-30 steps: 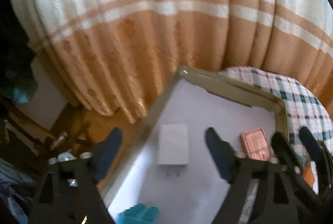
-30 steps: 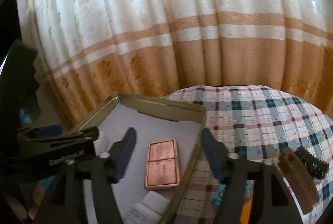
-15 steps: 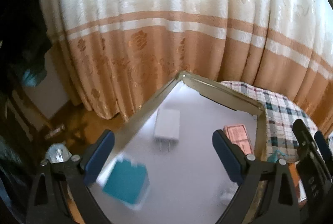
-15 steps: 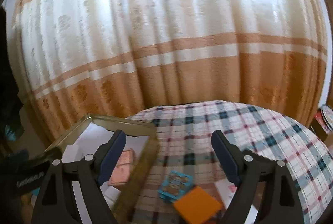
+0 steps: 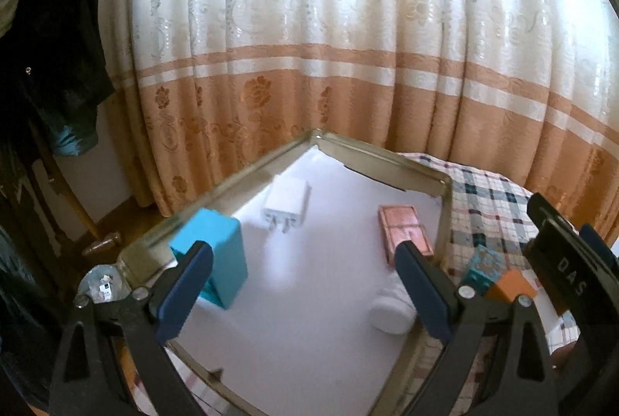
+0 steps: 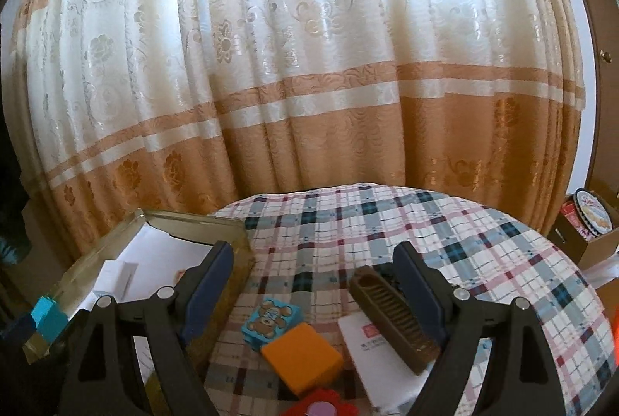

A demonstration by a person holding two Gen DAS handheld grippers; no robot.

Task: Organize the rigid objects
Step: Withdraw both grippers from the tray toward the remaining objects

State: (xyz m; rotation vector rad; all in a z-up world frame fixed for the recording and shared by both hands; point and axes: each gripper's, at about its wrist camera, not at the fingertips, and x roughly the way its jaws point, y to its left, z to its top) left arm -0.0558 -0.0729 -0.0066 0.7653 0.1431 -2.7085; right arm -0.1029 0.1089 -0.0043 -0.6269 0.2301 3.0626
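Observation:
A metal tray (image 5: 247,170) with a white lining holds a teal box (image 5: 216,253) against its left wall, a white charger (image 5: 288,203), a copper-pink box (image 5: 402,230) and a white roll (image 5: 389,313). My left gripper (image 5: 303,284) hangs open over the tray's near half, with nothing between its fingers. On the plaid tablecloth (image 6: 483,253) lie a blue bear tile (image 6: 271,317), an orange block (image 6: 301,354), a white card (image 6: 379,362) and a brown comb (image 6: 390,315). My right gripper (image 6: 313,274) is open above them and holds nothing.
A cream and orange curtain (image 6: 309,87) hangs close behind the table. A red flower-shaped piece (image 6: 321,406) lies at the near edge. A cardboard box with a round tin (image 6: 592,218) stands off the table's right. Dark clothing and wooden furniture (image 5: 58,87) are on the left.
The left gripper has drawn back from the tray, and the teal box now rests by the left wall. The right gripper has swung right from the tray to the loose objects, its jaws wider.

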